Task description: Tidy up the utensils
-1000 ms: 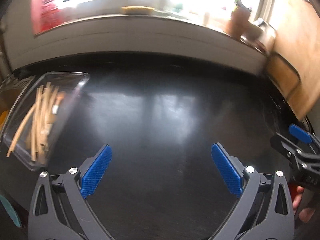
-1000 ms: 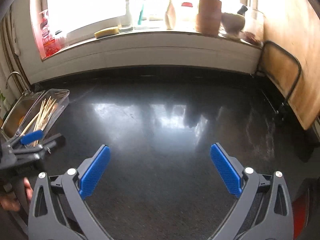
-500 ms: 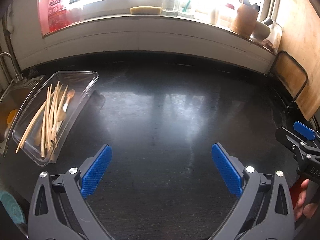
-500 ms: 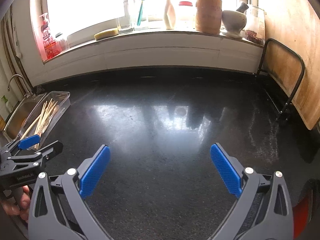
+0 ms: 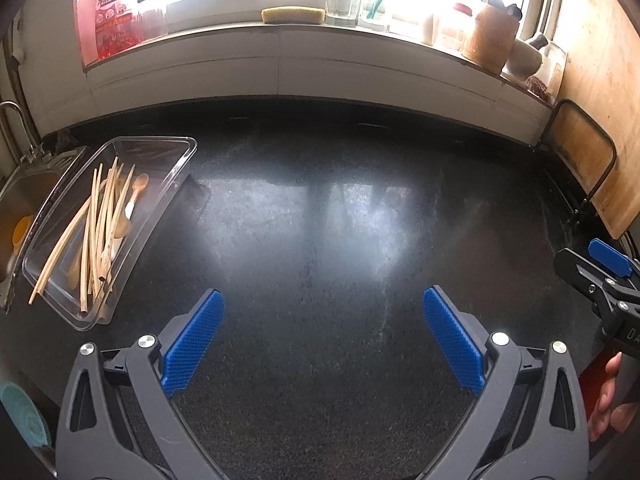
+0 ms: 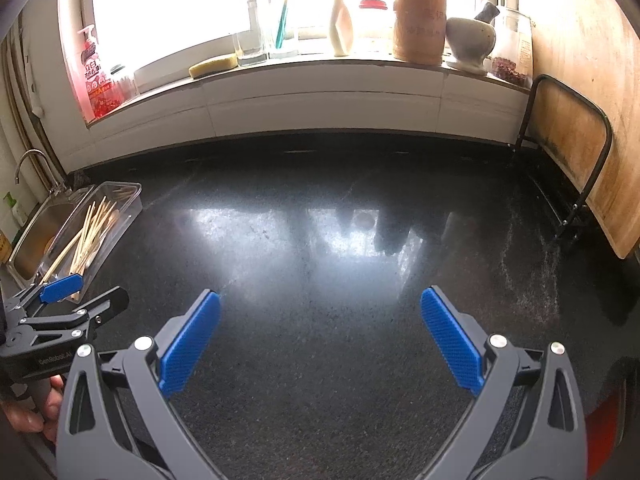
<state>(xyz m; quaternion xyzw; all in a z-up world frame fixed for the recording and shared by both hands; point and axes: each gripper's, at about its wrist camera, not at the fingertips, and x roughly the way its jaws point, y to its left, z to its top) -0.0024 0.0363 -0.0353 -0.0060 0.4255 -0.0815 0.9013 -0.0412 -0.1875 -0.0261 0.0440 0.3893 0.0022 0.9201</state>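
Left wrist view: left gripper (image 5: 322,336) is hovering, jaws wide apart, empty; right gripper (image 6: 320,336) likewise. Chopsticks (image 5: 98,232) are lying in the clear tray (image 5: 176,176), far left on the black counter (image 5: 320,220).

right gripper (image 6: 320,328) is hovering over the black countertop (image 6: 340,280), blue pads (image 6: 450,340) spread wide, nothing between them. left gripper (image 6: 86,294) is showing at lower left, jaws apart, just beside the clear tray (image 6: 132,204) that is holding chopsticks (image 6: 86,234).
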